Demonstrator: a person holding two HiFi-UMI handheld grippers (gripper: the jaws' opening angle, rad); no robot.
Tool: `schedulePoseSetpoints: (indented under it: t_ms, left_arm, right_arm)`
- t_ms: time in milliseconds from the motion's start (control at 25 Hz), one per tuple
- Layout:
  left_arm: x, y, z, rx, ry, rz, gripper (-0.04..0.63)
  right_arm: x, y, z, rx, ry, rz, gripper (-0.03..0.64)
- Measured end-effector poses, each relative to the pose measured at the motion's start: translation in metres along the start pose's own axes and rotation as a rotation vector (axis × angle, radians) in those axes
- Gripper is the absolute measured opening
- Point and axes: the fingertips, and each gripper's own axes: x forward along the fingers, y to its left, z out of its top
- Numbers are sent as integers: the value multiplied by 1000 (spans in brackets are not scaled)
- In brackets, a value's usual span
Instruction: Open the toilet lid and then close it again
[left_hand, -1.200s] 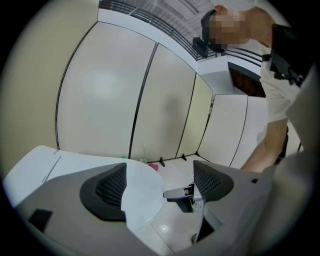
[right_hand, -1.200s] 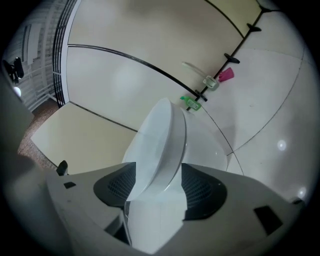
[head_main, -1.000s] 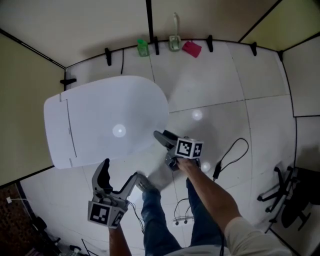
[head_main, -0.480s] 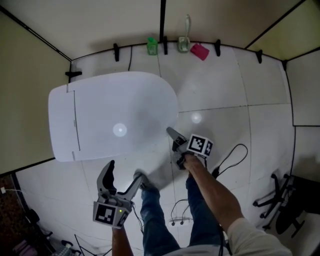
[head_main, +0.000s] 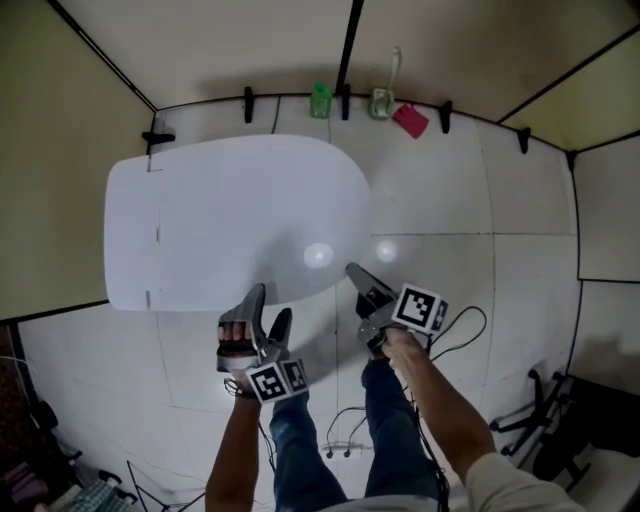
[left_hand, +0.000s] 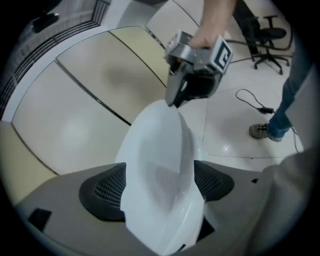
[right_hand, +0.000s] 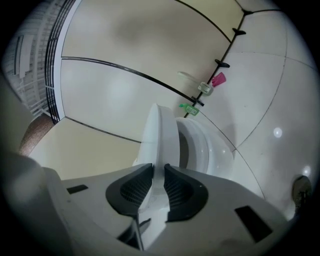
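The white toilet lid fills the left middle of the head view. My right gripper is shut on the lid's front rim; its jaws have just been closing onto it. In the right gripper view the thin lid edge is pinched between the pads and stands raised off the seat and bowl. My left gripper is at the same rim further left, open. In the left gripper view the lid runs between its wide-set jaws, with the right gripper on the far end.
Along the back wall stand a green bottle, a brush holder and a pink item. A black cable lies on the tiled floor at right, an office chair beyond it. The person's legs stand below the grippers.
The left gripper has rolled over and come in to straddle the lid's front rim. The right gripper has shut on the rim and the lid's front has risen.
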Motion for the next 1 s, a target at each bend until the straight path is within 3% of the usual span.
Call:
schedulePoseSetpoints:
  t_ms: [80, 200, 320, 440, 560, 760, 880, 1000]
  left_arm:
    - [21, -14, 12, 60, 14, -12, 420]
    - [43, -18, 9, 118, 75, 32, 419]
    - [48, -15, 4, 96, 78, 23, 376]
    - [41, -7, 10, 86, 29, 28, 345]
    - [27, 15, 18, 64, -6, 67, 336]
    - [-15, 61, 25, -83, -66, 116, 313]
    - [-49, 99, 19, -225, -100, 152, 296]
    - [-80, 133, 2, -361, -136, 156, 285]
  right_arm:
    - [-1, 9, 1, 6, -10, 23, 67]
    - [-7, 7, 4, -47, -6, -26, 66]
    - [-6, 16, 3, -19, -15, 11, 65]
    - [-4, 42, 1, 52, -50, 138, 66]
    - [-17, 62, 2, -5, -45, 149, 81]
    - [-59, 147, -3, -356, -13, 304, 81]
    - [-86, 173, -4, -546, -3, 286, 81]
    - [-106, 187, -12, -635, 9, 239, 81]
